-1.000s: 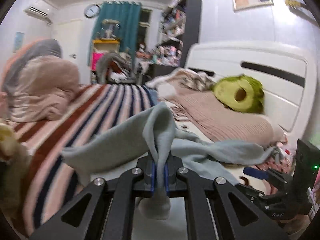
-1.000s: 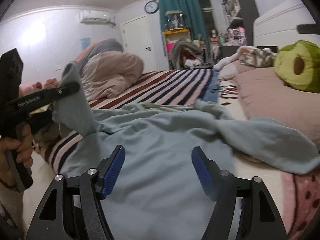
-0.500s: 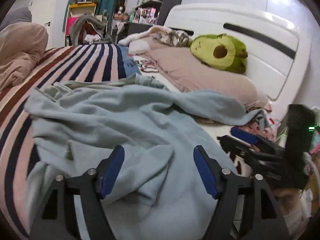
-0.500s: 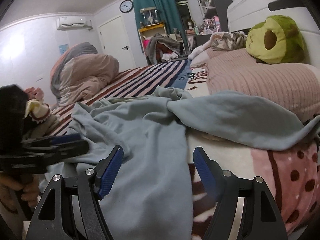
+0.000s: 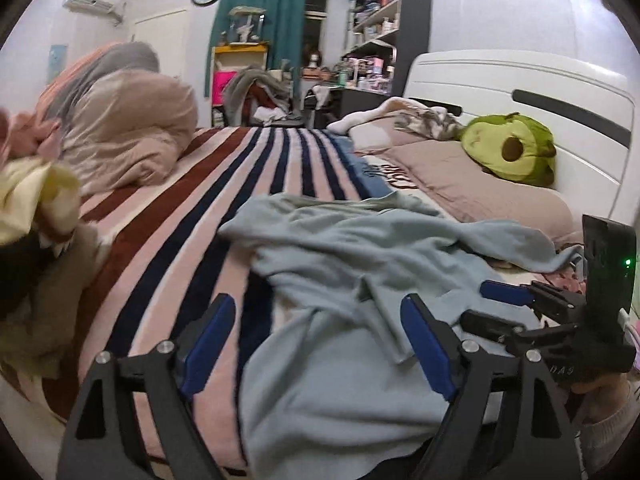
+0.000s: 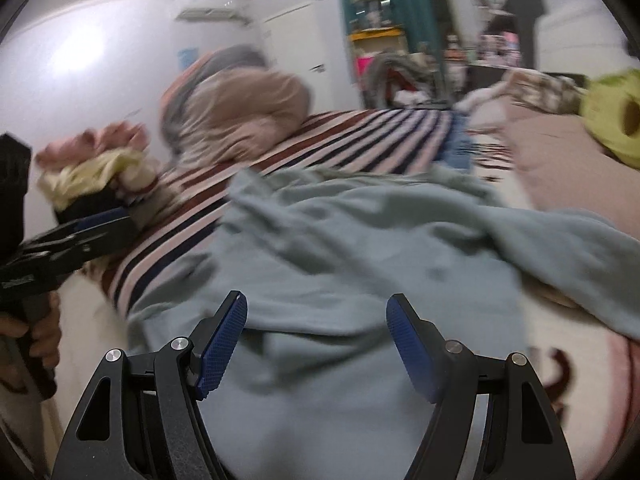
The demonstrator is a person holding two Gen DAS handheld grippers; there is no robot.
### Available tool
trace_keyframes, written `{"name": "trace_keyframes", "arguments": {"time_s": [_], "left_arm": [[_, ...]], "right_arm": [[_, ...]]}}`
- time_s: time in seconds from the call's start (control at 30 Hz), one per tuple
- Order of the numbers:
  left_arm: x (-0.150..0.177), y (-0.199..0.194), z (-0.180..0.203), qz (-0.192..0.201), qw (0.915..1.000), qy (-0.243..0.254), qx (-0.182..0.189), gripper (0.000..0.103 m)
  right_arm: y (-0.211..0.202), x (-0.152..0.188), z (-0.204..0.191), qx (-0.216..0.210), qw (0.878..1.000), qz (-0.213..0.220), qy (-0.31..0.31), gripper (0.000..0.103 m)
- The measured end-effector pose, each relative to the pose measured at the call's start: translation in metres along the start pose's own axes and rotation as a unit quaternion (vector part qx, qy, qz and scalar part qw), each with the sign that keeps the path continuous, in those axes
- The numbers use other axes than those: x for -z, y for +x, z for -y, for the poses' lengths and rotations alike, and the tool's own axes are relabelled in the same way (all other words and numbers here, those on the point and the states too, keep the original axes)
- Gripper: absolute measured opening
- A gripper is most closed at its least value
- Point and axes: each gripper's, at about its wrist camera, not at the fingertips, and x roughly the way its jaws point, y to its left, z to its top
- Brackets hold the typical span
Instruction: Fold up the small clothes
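Note:
A light blue garment (image 5: 360, 264) lies rumpled on the striped bed, one sleeve trailing toward the pillow. My left gripper (image 5: 318, 340) hovers over its near left edge. Its jaws are opening, and the cloth lies below them with no pad pressing on it. In the right wrist view, which is blurred, my right gripper (image 6: 318, 344) stands open over the garment (image 6: 360, 248), gripping nothing. The right gripper (image 5: 486, 308) also shows at the right edge of the left wrist view. The left gripper (image 6: 120, 226), held by a hand (image 6: 40, 332), shows at the left of the right wrist view.
A striped blanket (image 5: 240, 184) covers the bed. A beige duvet heap (image 5: 128, 132) sits at the far left. A pile of yellow and pink clothes (image 5: 32, 192) lies at the left edge. A green plush (image 5: 512, 148) rests on the pillow (image 5: 460, 184) before the white headboard (image 5: 520, 80).
The left gripper, shut on a raised fold of the blue garment a second ago, has opened and let it go. The garment now lies on the bed. The right gripper stayed open.

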Motion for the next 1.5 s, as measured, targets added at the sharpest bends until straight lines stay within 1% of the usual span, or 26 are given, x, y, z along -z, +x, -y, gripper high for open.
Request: {"name": "trace_keyframes", "arguments": {"time_s": [0.13,0.3,0.33,0.37,0.4,0.43,0.47,0.53,0.57,0.6,0.67,0.77,0.9,0.97,1.07,1.13,1.23,1.27,1.3,1.37,1.4,1.43,1.5], "left_arm": [[0.012,-0.001,-0.026,0.002,0.9996,-0.027,0.002,0.082],[0.017,-0.003,-0.046,0.009,0.9988,-0.049,0.0,0.082],[0.018,-0.003,-0.047,0.009,0.9986,-0.052,0.0,0.082],[0.018,-0.002,-0.049,0.009,0.9985,-0.054,0.0,0.082],[0.018,-0.001,-0.05,0.01,0.9984,-0.055,-0.001,0.082],[0.019,-0.001,-0.05,0.009,0.9984,-0.056,0.0,0.082],[0.019,0.0,-0.05,0.009,0.9983,-0.057,0.001,0.082],[0.019,0.001,-0.048,0.009,0.9984,-0.056,0.004,0.082],[0.019,0.0,-0.047,0.009,0.9985,-0.054,0.005,0.082],[0.019,0.0,-0.045,0.01,0.9986,-0.051,0.005,0.082],[0.019,-0.001,-0.041,0.01,0.9988,-0.047,0.005,0.082],[0.018,0.002,-0.035,0.005,0.999,-0.044,0.007,0.082],[0.026,0.011,-0.03,-0.022,0.9991,-0.036,0.008,0.082],[0.036,0.018,-0.029,-0.049,0.998,-0.04,0.005,0.082],[0.054,0.027,-0.03,-0.085,0.9954,-0.045,0.003,0.082],[0.066,0.03,-0.03,-0.106,0.9931,-0.05,0.003,0.082],[0.074,0.032,-0.029,-0.12,0.9913,-0.053,0.003,0.082],[0.074,0.031,-0.028,-0.12,0.9915,-0.051,0.001,0.082],[0.072,0.03,-0.027,-0.117,0.992,-0.047,-0.001,0.082],[0.063,0.024,-0.025,-0.101,0.9941,-0.039,-0.005,0.081],[0.06,0.022,-0.026,-0.094,0.9948,-0.037,-0.004,0.081],[0.053,0.019,-0.026,-0.084,0.9958,-0.035,-0.003,0.082],[0.044,0.022,-0.027,-0.075,0.9968,-0.028,-0.001,0.082]], "right_arm": [[0.033,-0.006,-0.032,-0.019,0.999,-0.031,-0.038,0.069],[0.069,-0.005,-0.052,-0.018,0.995,-0.077,-0.066,0.069],[0.072,-0.004,-0.054,-0.012,0.994,-0.08,-0.071,0.066],[0.073,-0.003,-0.056,0.001,0.994,-0.079,-0.078,0.052],[0.072,-0.002,-0.055,0.016,0.993,-0.077,-0.083,0.044],[0.071,-0.002,-0.054,0.025,0.993,-0.076,-0.081,0.029],[0.067,-0.002,-0.048,0.026,0.994,-0.074,-0.07,0.017],[0.057,-0.005,-0.036,0.015,0.997,-0.065,-0.045,0.013],[0.051,-0.005,-0.033,0.025,0.997,-0.056,-0.044,0.01],[0.043,-0.005,-0.03,0.042,0.997,-0.045,-0.049,0.009],[0.029,-0.006,-0.024,0.055,0.997,-0.027,-0.049,0.008],[0.002,-0.006,-0.004,0.071,0.997,-0.007,-0.029,0.008],[-0.03,0.002,0.023,0.1,0.995,0.008,0.001,0.007],[-0.046,0.01,0.037,0.116,0.993,0.009,0.017,0.007],[-0.063,0.029,0.054,0.13,0.991,-0.002,0.042,0.007],[-0.066,0.044,0.061,0.131,0.99,-0.021,0.057,0.007],[-0.068,0.067,0.072,0.131,0.987,-0.058,0.073,0.007],[-0.069,0.07,0.075,0.132,0.986,-0.064,0.075,0.009],[-0.07,0.073,0.078,0.13,0.986,-0.07,0.08,0.01],[-0.078,0.071,0.081,0.139,0.985,-0.065,0.083,0.028],[-0.084,0.067,0.082,0.148,0.984,-0.054,0.079,0.033],[-0.091,0.062,0.083,0.156,0.984,-0.039,0.074,0.042],[-0.1,0.047,0.083,0.163,0.984,-0.01,0.063,0.043]]}}
